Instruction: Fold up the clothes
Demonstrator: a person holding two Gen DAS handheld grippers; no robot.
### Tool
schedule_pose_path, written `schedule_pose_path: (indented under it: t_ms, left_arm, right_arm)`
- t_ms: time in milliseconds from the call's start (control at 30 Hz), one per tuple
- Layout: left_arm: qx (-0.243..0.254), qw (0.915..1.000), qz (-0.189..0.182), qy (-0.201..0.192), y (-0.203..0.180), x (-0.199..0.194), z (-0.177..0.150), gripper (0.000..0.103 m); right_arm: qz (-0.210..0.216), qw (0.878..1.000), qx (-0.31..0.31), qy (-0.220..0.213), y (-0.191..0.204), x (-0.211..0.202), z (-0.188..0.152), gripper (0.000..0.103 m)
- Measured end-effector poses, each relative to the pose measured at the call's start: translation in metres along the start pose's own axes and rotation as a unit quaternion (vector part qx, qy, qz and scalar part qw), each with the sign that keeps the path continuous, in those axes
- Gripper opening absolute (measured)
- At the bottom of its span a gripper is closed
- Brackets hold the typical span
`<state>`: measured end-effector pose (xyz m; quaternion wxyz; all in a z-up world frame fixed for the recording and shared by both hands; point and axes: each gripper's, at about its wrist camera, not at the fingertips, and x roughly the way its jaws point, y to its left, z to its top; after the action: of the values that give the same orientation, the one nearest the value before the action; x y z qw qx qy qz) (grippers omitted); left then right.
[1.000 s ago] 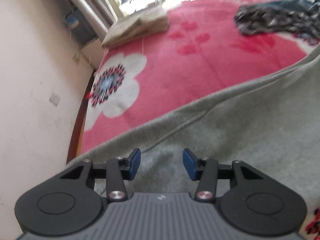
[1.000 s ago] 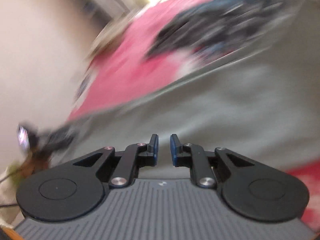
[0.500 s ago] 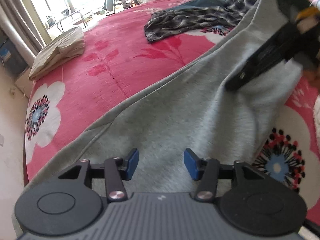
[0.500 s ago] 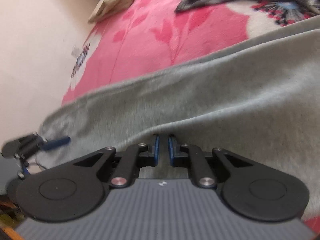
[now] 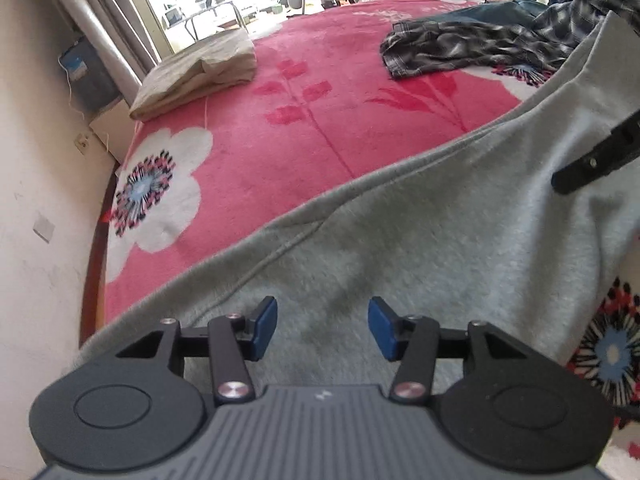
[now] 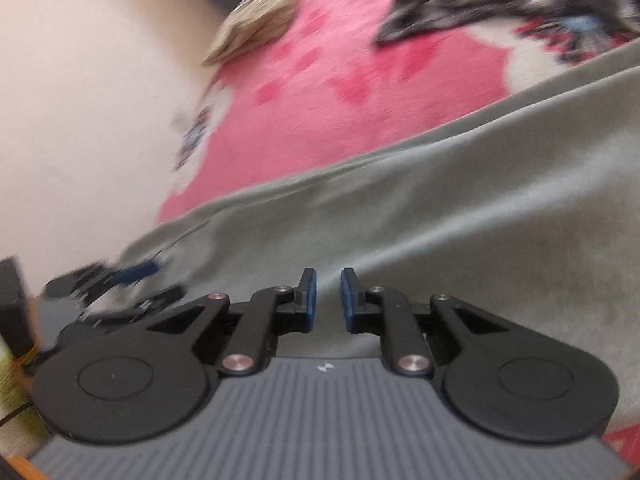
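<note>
A grey fleece garment (image 5: 420, 240) lies spread across a pink flowered blanket (image 5: 320, 128) on a bed. My left gripper (image 5: 322, 322) hovers low over its near part. The jaws stand open with only cloth below them. My right gripper (image 6: 327, 296) is down at the same garment (image 6: 480, 220). Its blue pads are a narrow gap apart, and a crease of grey cloth runs into that gap. One of the right gripper's black fingers (image 5: 592, 164) shows at the right edge of the left wrist view. The left gripper's fingers (image 6: 136, 271) appear blurred at the left of the right wrist view.
A crumpled plaid shirt (image 5: 480, 44) and a blue garment (image 5: 492, 10) lie at the far right of the bed. A folded beige cloth (image 5: 200, 68) sits at the far left corner. A pale wall (image 5: 36, 160) runs close along the bed's left side.
The right gripper swept across and down, then settled on the grey cloth, and its view lost most of its blur. The left view swung right, bringing the right gripper's finger into sight.
</note>
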<state>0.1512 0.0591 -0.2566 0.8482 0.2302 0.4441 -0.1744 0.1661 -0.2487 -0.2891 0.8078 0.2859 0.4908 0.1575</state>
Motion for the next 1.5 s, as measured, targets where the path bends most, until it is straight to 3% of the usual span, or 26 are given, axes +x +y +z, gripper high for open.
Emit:
schedule_pose_path:
  t_ms: [100, 167, 333, 367, 467, 567, 633, 767, 833, 867, 933, 1033, 1200, 1367, 1433, 1500]
  left_arm:
    - [0.008, 0.9996, 0.023, 0.014, -0.005, 0.01, -0.006, 0.052]
    - [-0.002, 0.9984, 0.053, 0.021, -0.003, 0.018, -0.01, 0.053]
    - [-0.107, 0.9926, 0.055, 0.016, 0.038, 0.005, -0.017, 0.052]
    - [-0.124, 0.9908, 0.052, 0.017, 0.046, 0.001, -0.02, 0.052]
    - [-0.166, 0.9849, 0.044, 0.018, 0.067, -0.017, -0.032, 0.052]
    - [-0.195, 0.9797, 0.041, 0.018, 0.08, -0.034, -0.048, 0.053]
    - [-0.207, 0.9772, 0.045, 0.018, 0.084, -0.042, -0.059, 0.053]
    - [-0.226, 0.9724, 0.053, 0.028, 0.089, -0.049, -0.077, 0.054]
    - [-0.235, 0.9702, 0.054, 0.026, 0.09, -0.05, -0.082, 0.054]
    - [-0.235, 0.9704, 0.05, 0.021, 0.089, -0.049, -0.081, 0.054]
    - [-0.23, 0.9722, 0.041, 0.011, 0.085, -0.048, -0.078, 0.054]
    - [-0.195, 0.9806, 0.021, 0.0, 0.068, -0.039, -0.061, 0.054]
    - [-0.122, 0.9925, 0.002, -0.01, 0.031, -0.007, -0.021, 0.055]
    - [-0.088, 0.9961, -0.004, -0.011, 0.01, 0.018, 0.007, 0.055]
    - [-0.074, 0.9972, -0.001, -0.009, 0.002, 0.027, 0.014, 0.055]
    - [-0.056, 0.9984, 0.009, -0.002, -0.007, 0.036, 0.02, 0.055]
  right_arm:
    - [-0.001, 0.999, -0.03, 0.041, 0.009, 0.02, 0.002, 0.015]
    - [-0.02, 1.0, 0.007, 0.008, 0.0, 0.021, 0.01, 0.013]
    - [-0.071, 0.991, 0.075, -0.089, -0.014, 0.006, 0.027, 0.017]
    - [-0.059, 0.991, 0.073, -0.091, -0.012, 0.0, 0.029, 0.018]
    - [-0.043, 0.996, 0.037, -0.064, -0.004, -0.006, 0.03, 0.022]
    - [-0.109, 0.994, -0.004, -0.019, -0.008, 0.014, 0.032, 0.022]
    - [-0.092, 0.995, 0.022, -0.043, -0.021, 0.019, 0.036, 0.022]
    - [-0.131, 0.984, 0.011, -0.121, -0.012, -0.011, 0.041, 0.025]
    - [-0.154, 0.98, -0.002, -0.127, -0.009, -0.032, 0.032, 0.025]
    - [-0.165, 0.978, -0.008, -0.13, -0.008, -0.042, 0.027, 0.025]
    - [-0.227, 0.967, -0.035, -0.11, -0.013, -0.051, 0.018, 0.025]
    - [-0.298, 0.951, -0.043, -0.075, -0.043, -0.043, 0.019, 0.024]
    - [-0.303, 0.943, -0.055, -0.125, -0.066, -0.018, 0.059, 0.024]
    - [-0.283, 0.944, -0.066, -0.159, -0.07, -0.053, 0.056, 0.024]
    - [-0.287, 0.944, -0.071, -0.147, -0.075, -0.075, 0.042, 0.024]
    - [-0.326, 0.934, -0.079, -0.122, -0.089, -0.083, 0.035, 0.024]
